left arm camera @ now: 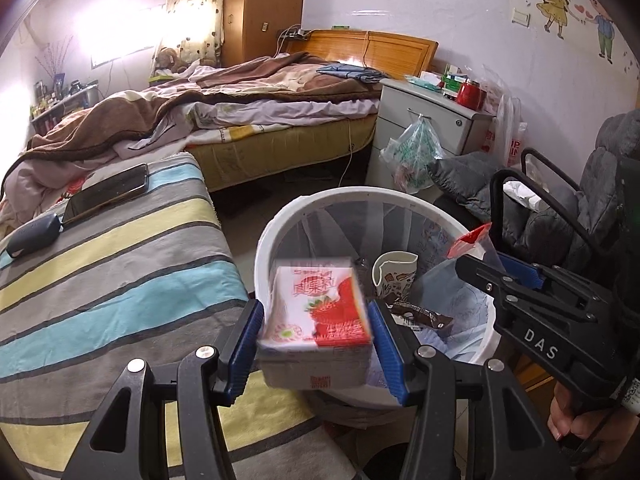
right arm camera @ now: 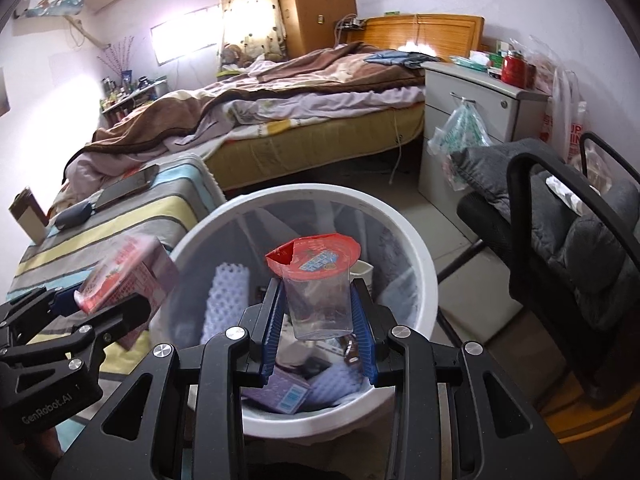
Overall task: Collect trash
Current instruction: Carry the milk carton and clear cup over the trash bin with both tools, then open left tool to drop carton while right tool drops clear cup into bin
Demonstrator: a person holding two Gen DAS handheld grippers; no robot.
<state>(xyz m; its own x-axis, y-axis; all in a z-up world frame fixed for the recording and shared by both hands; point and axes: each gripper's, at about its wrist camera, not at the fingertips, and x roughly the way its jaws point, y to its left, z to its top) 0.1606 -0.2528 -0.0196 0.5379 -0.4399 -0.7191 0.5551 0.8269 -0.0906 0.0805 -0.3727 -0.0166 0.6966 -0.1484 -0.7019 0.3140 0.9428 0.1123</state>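
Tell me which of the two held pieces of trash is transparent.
The plastic cup with the torn red foil lid, in the right gripper. The left gripper holds an opaque strawberry drink carton.

White bin (right arm camera: 420, 264); red-pink strawberry carton (left arm camera: 320, 312); clear cup (right arm camera: 320, 304), red lid; grey-yellow-blue striped cover (left arm camera: 120, 264).

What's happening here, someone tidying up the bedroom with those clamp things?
Yes. A person holds a gripper in each hand over a white trash bin. The left gripper has its jaws clamped on a strawberry drink carton; the right gripper grips a clear plastic cup with a torn red lid. Neither has been dropped in yet.
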